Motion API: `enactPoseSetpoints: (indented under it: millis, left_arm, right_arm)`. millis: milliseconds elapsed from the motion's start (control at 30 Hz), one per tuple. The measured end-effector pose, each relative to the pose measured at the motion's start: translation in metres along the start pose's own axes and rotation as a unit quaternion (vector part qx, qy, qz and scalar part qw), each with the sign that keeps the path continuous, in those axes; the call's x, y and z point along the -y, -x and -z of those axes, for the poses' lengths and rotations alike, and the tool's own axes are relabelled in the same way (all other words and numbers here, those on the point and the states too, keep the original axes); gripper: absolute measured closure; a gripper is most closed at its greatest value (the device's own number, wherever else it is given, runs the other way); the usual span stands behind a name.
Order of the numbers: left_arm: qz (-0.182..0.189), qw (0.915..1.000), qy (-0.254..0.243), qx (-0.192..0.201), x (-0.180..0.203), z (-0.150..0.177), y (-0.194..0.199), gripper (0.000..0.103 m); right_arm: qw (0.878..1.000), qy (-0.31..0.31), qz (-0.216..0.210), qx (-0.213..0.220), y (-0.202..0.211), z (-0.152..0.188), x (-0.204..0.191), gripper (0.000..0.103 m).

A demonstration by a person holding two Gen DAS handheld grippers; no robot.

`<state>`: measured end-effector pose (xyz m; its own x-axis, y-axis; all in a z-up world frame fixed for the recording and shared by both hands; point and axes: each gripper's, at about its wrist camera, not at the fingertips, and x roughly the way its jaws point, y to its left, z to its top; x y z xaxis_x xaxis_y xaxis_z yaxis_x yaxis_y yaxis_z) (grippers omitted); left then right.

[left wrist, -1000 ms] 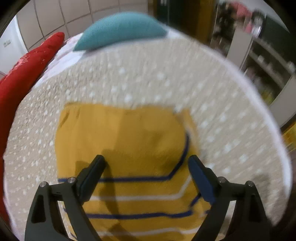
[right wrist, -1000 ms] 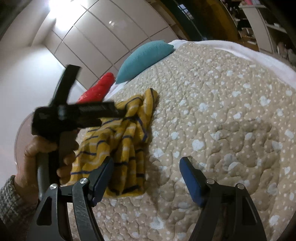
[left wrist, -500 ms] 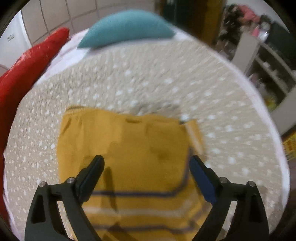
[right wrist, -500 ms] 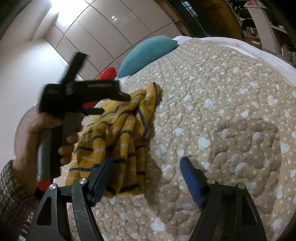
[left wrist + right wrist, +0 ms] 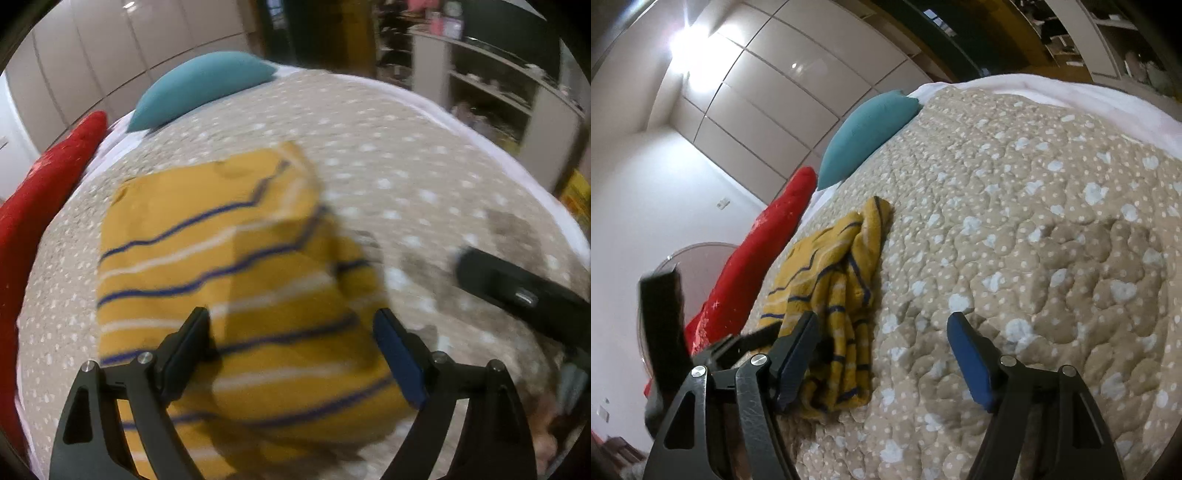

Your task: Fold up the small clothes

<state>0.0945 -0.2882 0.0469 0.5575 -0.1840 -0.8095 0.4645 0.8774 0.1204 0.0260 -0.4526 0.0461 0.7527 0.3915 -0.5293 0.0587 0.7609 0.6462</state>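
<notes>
The left gripper (image 5: pixel 291 350) has its jaws wide apart, holding nothing; the right gripper (image 5: pixel 882 354) is wide apart too; the yellow striped top (image 5: pixel 221 251) lies rumpled on the bed (image 5: pixel 1034 221), under the left jaws and at 10 o'clock from the right ones; it looks soft, light and floppy; I would pinch a corner or hem.

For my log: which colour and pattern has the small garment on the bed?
Mustard yellow garment with thin navy and white stripes; sharpest in the right wrist view.
</notes>
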Motion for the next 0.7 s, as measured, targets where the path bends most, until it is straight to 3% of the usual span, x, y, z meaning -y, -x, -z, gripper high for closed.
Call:
enactPoseSetpoints:
  millis: [167, 267, 300, 400, 633, 667, 700]
  left_arm:
    - [0.077, 0.9950, 0.061, 0.020, -0.013, 0.025, 0.037, 0.015]
    - [0.103, 0.9889, 0.104, 0.029, -0.027, 0.054, 0.060, 0.014]
    - [0.105, 0.9876, 0.114, 0.028, -0.031, 0.063, 0.065, 0.015]
    - [0.091, 0.9869, 0.130, 0.027, -0.035, 0.085, 0.076, 0.014]
    - [0.075, 0.9819, 0.171, 0.030, -0.052, 0.109, 0.086, 0.014]
    - [0.074, 0.9813, 0.176, 0.028, -0.054, 0.111, 0.085, 0.014]
    - [0.072, 0.9809, 0.179, 0.027, -0.054, 0.112, 0.085, 0.014]
  right_arm:
    - [1.000, 0.006, -0.008, -0.001, 0.001, 0.000, -0.002, 0.026]
    - [0.999, -0.007, -0.050, -0.017, -0.002, -0.005, -0.005, 0.045]
    - [0.997, -0.019, -0.072, -0.024, -0.006, -0.010, -0.007, 0.050]
    - [0.990, -0.028, -0.127, -0.049, -0.020, -0.025, -0.018, 0.052]
    - [0.989, -0.009, -0.096, -0.113, -0.080, -0.024, -0.029, 0.053]
    - [0.989, -0.010, -0.098, -0.113, -0.085, -0.023, -0.029, 0.056]
    - [0.988, -0.009, -0.105, -0.111, -0.087, -0.024, -0.030, 0.072]
